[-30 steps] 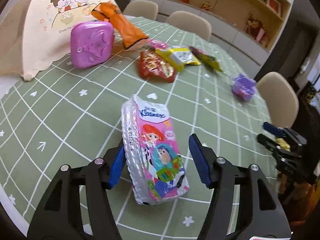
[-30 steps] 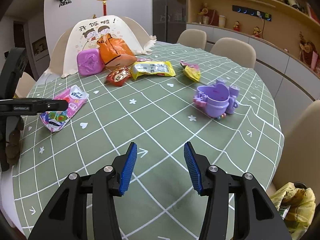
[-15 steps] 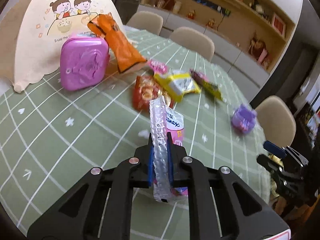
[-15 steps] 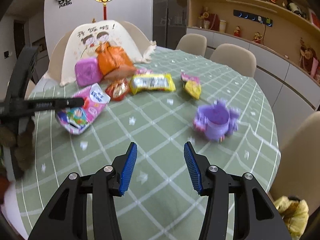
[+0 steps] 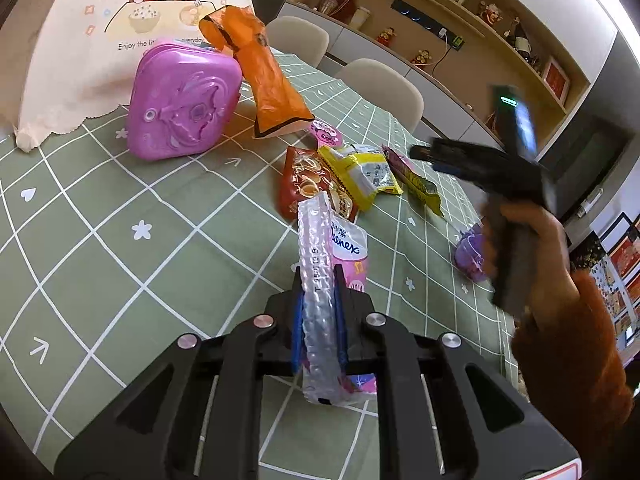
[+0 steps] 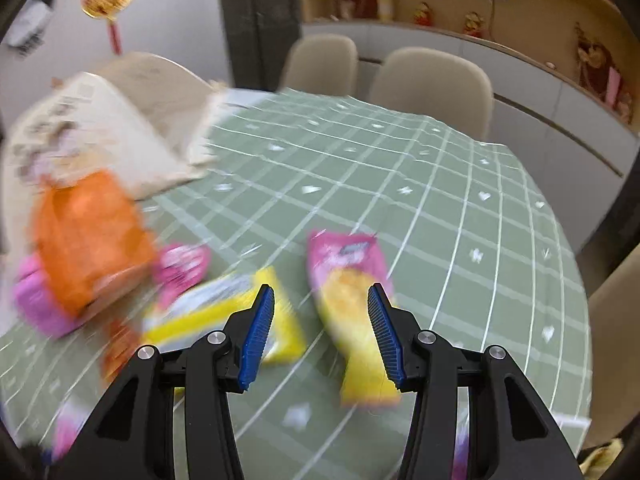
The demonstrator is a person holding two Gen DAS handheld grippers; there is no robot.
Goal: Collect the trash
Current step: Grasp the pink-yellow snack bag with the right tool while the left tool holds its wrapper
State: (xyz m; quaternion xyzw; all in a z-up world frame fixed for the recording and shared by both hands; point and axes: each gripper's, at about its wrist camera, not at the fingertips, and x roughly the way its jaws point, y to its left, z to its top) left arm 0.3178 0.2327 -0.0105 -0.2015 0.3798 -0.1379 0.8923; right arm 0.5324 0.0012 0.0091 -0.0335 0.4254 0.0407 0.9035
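Observation:
My left gripper (image 5: 318, 312) is shut on a pink Kleenex tissue pack (image 5: 320, 276) and holds it on edge above the green checked tablecloth (image 5: 120, 216). Beyond it lie a red snack wrapper (image 5: 304, 184), a yellow wrapper (image 5: 360, 174) and a pink-and-yellow wrapper (image 5: 416, 184). My right gripper (image 6: 320, 330) is open and empty, low over the table, with the pink-and-yellow wrapper (image 6: 352, 288) just ahead between its fingers and the yellow wrapper (image 6: 224, 316) to its left. The right gripper also shows in the left wrist view (image 5: 480, 168), blurred.
A purple plastic case (image 5: 180, 104) and an orange bag (image 5: 268, 80) lean against a white food cover (image 5: 100, 40) at the far left. A small purple toy (image 5: 470, 254) sits at the right. Beige chairs (image 6: 432, 84) ring the table.
My right gripper has swung left and forward over the wrappers, with its view blurred by motion. My left gripper still holds the tissue pack and has moved forward slightly.

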